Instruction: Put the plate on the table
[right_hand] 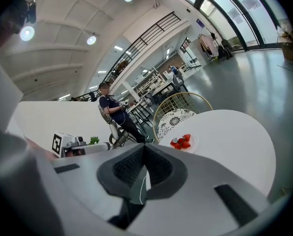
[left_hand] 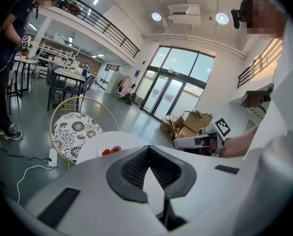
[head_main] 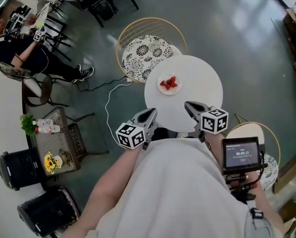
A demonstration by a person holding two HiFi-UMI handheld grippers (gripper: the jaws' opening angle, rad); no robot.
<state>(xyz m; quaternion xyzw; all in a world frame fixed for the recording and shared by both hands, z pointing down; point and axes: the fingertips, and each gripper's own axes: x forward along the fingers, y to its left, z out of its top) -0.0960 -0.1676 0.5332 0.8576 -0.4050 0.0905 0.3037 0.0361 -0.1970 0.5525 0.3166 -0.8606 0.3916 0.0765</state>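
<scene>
A small white plate (head_main: 169, 85) with red strawberries sits on the round white table (head_main: 202, 78), a little left of its middle. My left gripper (head_main: 153, 112) hovers at the table's near edge, shut with nothing held. My right gripper (head_main: 187, 104) is beside it over the near rim, also shut and empty. Both point toward the plate and stay apart from it. The left gripper view shows the plate (left_hand: 110, 151) beyond the closed jaws (left_hand: 149, 147). In the right gripper view the plate (right_hand: 182, 142) lies ahead and to the right of the closed jaws (right_hand: 144, 145).
A round wire chair with a patterned cushion (head_main: 147, 51) stands behind the table, and another chair (head_main: 259, 138) at its right. A white cable (head_main: 111, 95) runs over the floor at left. A person (head_main: 24, 53) sits far left. A side table with flowers (head_main: 56, 143) is near left.
</scene>
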